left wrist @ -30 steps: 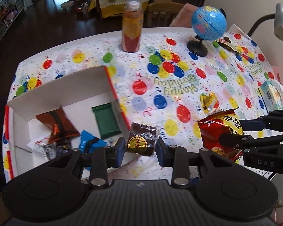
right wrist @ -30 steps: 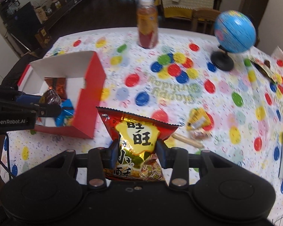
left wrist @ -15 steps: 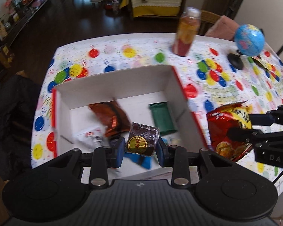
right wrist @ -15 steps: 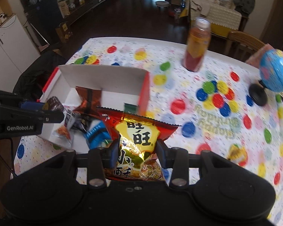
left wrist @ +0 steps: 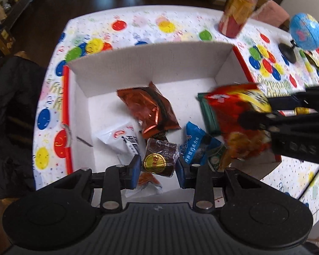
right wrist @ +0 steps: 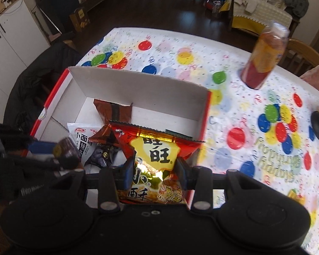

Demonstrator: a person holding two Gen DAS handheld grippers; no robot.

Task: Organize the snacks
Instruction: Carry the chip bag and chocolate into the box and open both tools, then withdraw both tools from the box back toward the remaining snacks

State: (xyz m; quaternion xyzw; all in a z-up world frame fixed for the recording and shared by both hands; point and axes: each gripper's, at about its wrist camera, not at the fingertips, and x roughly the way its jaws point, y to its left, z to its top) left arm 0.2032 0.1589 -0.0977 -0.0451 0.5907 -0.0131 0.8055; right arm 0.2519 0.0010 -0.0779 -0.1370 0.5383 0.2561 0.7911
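My left gripper (left wrist: 158, 166) is shut on a small brown round snack with a gold label (left wrist: 160, 161), held over the near part of the open white box with red sides (left wrist: 151, 63). My right gripper (right wrist: 153, 171) is shut on a red and yellow snack bag (right wrist: 154, 150), held over the box's right side; the bag also shows in the left wrist view (left wrist: 234, 114). In the box lie a brown packet (left wrist: 148, 108), a white packet (left wrist: 121, 138), a blue packet (left wrist: 196, 146) and a green packet (left wrist: 208, 116), partly hidden by the bag.
The box stands on a table with a balloon-print cloth (right wrist: 234, 97). A bottle with a red and orange label (right wrist: 263, 57) stands behind the box. A small blue globe (left wrist: 305, 31) stands at the far right. A wrapped snack (right wrist: 295, 197) lies on the cloth at right.
Both grippers have moved left and forward with their snacks and are now over the box. The red bag has come in over the box's right side.
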